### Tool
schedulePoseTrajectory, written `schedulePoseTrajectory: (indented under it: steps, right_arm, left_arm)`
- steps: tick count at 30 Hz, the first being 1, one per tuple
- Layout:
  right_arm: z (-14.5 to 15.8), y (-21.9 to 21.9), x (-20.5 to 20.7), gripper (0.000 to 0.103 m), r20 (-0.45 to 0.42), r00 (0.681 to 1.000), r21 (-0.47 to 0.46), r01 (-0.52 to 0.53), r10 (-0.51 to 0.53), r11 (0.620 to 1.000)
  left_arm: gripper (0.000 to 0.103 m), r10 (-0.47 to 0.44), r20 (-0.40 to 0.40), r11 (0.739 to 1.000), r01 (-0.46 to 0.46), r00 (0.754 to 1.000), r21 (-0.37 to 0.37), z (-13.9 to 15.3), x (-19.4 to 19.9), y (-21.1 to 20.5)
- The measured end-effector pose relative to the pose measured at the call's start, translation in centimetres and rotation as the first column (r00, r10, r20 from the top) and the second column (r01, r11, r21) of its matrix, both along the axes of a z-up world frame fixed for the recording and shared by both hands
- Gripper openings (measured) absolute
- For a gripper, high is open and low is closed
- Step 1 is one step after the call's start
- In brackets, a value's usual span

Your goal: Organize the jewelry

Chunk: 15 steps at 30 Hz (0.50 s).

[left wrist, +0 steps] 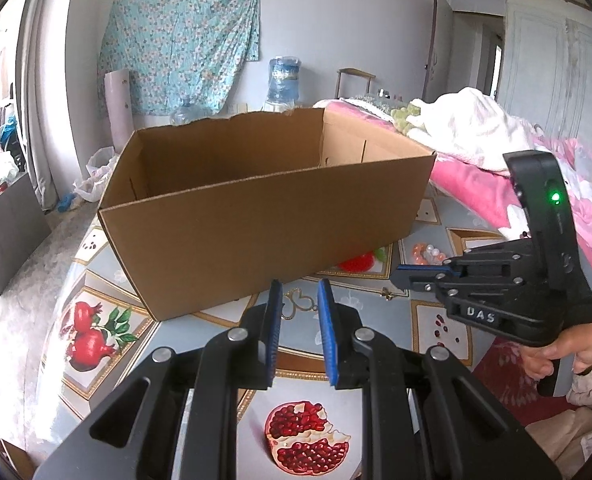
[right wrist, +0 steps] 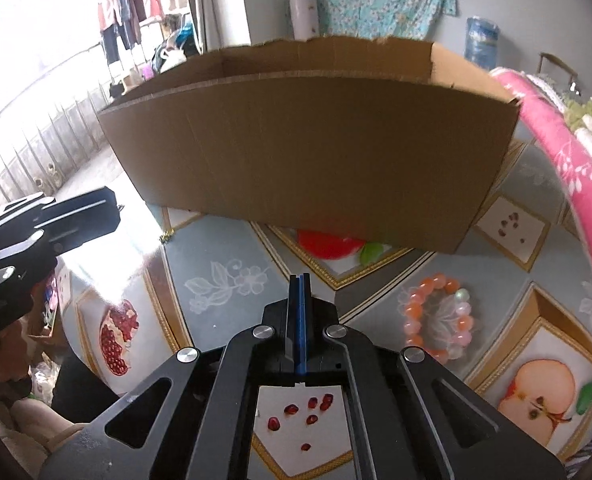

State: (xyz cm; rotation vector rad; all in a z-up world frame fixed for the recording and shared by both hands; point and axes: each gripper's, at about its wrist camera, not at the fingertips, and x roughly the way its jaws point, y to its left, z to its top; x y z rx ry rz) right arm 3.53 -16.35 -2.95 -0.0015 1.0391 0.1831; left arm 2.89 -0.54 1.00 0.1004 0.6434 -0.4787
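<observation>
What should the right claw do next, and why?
Probably open and shift right, over the bead bracelet: the right claw is shut and empty, and the bracelet lies loose on the tablecloth beside it, outside the cardboard box.

Both wrist views look down, close, sharing the cardboard box (left wrist: 264, 216) and tabletop (right wrist: 224, 248).

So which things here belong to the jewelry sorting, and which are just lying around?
Part of the job:
- bead bracelet
- gold chain
- cardboard box, probably where the jewelry goes

Just lying about:
- water jug
- pink blanket
- floral cloth on the wall
</observation>
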Motion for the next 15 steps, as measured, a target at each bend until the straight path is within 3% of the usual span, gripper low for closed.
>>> schedulePoseTrajectory:
  steps: [5,7,8,12,15]
  right_arm:
    - [-0.1,-0.1,0.1,0.002,-0.034,0.999,0.033,0.0,0.002,0.999]
    - [-0.5,0.0,0.4,0.021,-0.049,0.999,0.034,0.008,-0.006,0.999]
    - [-0.8,0.1,0.6,0.025,-0.049,0.999,0.034,0.007,-0.005,0.999]
    - [-1.6,0.3,1.4,0.025,-0.065,0.998,0.019,0.001,0.0,1.0]
    - [-2.3,0.6,1.9,0.016,-0.082,0.997,-0.004,-0.013,0.012,1.0]
  left_arm:
    - [0.018,-0.005,0.005,1.0,0.005,1.0,0.006,0.1,-0.3,-0.2]
    - [0.018,-0.007,0.005,1.0,0.007,1.0,0.011,0.1,-0.3,-0.2]
    - [0.018,-0.007,0.005,1.0,0.007,1.0,0.013,0.1,-0.3,-0.3]
    - [0.018,-0.005,0.001,1.0,0.005,1.0,0.015,0.2,-0.3,-0.3]
    - [0.018,-0.004,-0.001,1.0,0.004,1.0,0.017,0.2,-0.2,-0.3]
